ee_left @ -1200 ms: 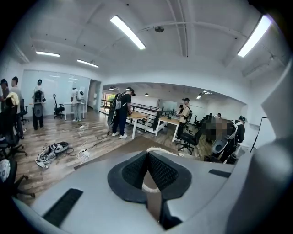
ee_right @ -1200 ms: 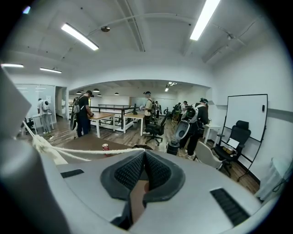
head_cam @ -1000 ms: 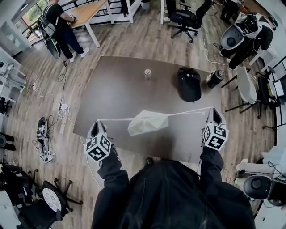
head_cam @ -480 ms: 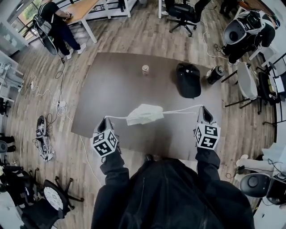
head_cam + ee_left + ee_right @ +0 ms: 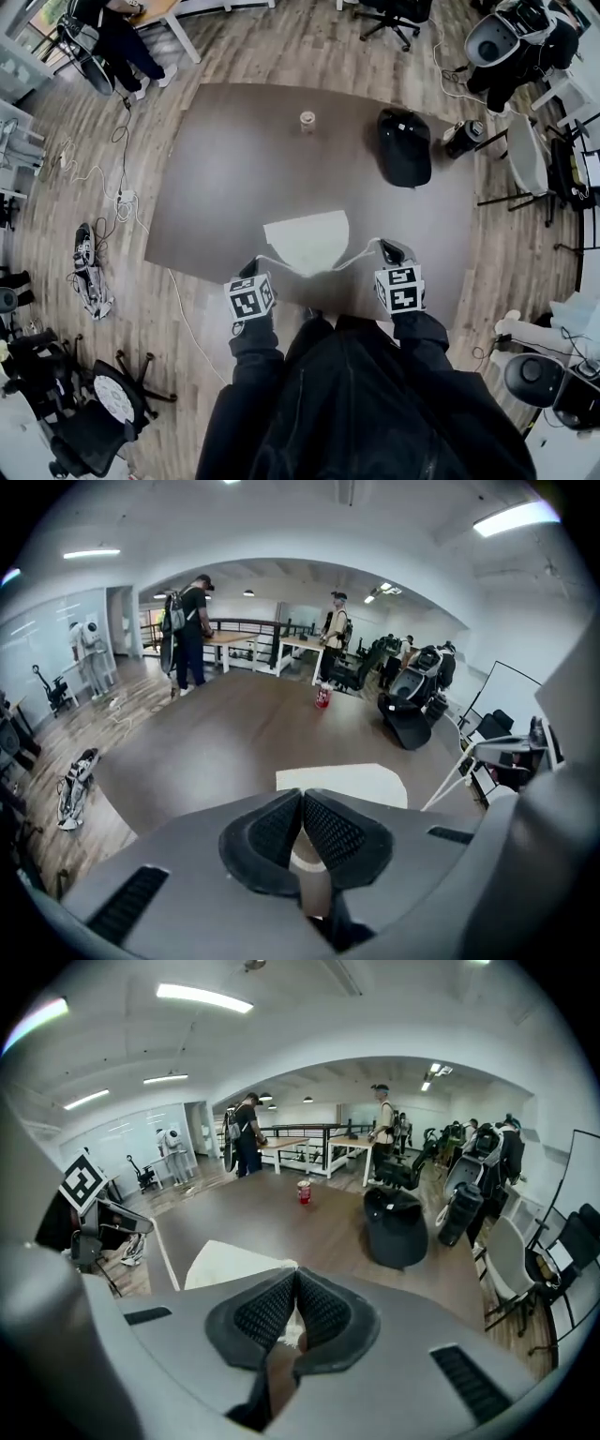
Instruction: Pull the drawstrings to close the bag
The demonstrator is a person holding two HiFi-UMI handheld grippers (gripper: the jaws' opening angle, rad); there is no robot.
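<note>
Bag (image 5: 307, 240): white, lying flat on the desk (image 5: 216, 169), lower centre of the head view.
Left tool (image 5: 251, 269): jaws pressed together, apparently pinching the left drawstring (image 5: 272, 262).
Right tool (image 5: 389, 247): jaws pressed together on the right drawstring (image 5: 358, 253).
Both cords: slack, curving.

Head view, clock directions read from the bag (image 5: 307, 241), with 12 o'clock away from the person. The bag lies on the table (image 5: 216, 178), close to its 6 o'clock edge. A can (image 5: 307, 120) stands at 12 o'clock, well apart, near the far edge. A backpack (image 5: 404, 145) lies on the table between 1 and 2 o'clock, right of the can. The left gripper (image 5: 251, 269) is at 8 o'clock and the right gripper (image 5: 389, 250) between 3 and 4 o'clock, both just beside the bag. The left drawstring (image 5: 272, 262) runs from the bag to the left gripper. The right drawstring (image 5: 356, 257) runs to the right gripper.
</note>
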